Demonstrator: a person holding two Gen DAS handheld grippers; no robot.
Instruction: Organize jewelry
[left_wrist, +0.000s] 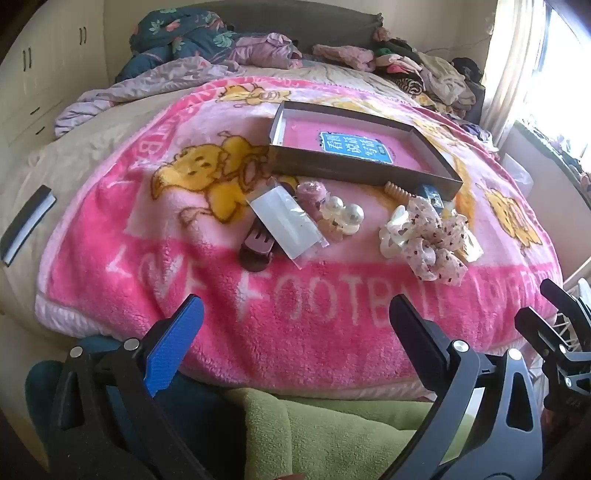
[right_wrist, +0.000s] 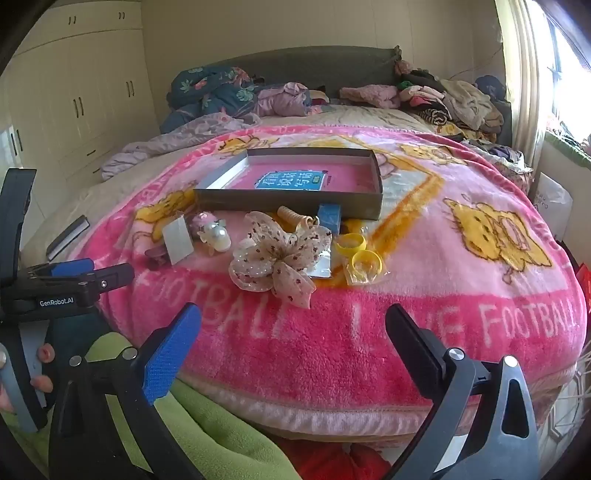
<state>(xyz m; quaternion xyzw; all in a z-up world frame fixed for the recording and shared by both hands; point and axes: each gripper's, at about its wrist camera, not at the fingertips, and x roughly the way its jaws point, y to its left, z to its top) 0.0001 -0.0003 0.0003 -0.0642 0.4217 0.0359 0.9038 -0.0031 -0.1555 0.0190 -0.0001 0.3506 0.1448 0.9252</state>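
Note:
A shallow brown box (left_wrist: 364, 173) (right_wrist: 288, 201) with a pink floor lies on the pink blanket (left_wrist: 314, 332) (right_wrist: 332, 332). In front of it are a floral bow clip (left_wrist: 432, 236) (right_wrist: 280, 254), pearl ornaments (left_wrist: 345, 216) (right_wrist: 218, 234), a clear bag holding a white card (left_wrist: 284, 221) (right_wrist: 179, 240), a dark hair clip (left_wrist: 256, 247), a coil tie (right_wrist: 291, 216), a small blue box (right_wrist: 329, 218) and bagged yellow rings (right_wrist: 358, 254). My left gripper (left_wrist: 295, 310) (right_wrist: 96, 271) and right gripper (right_wrist: 293, 317) (left_wrist: 543, 306) hover open and empty over the blanket's near edge.
Heaps of clothes (right_wrist: 443, 99) and bedding (left_wrist: 184, 37) fill the head of the bed. A flat black-and-white thing (left_wrist: 26, 225) lies at the bed's left side. Wardrobes (right_wrist: 74, 92) stand on the left, and a bright window (right_wrist: 565, 74) is on the right. Green fleece (right_wrist: 221, 435) is below the grippers.

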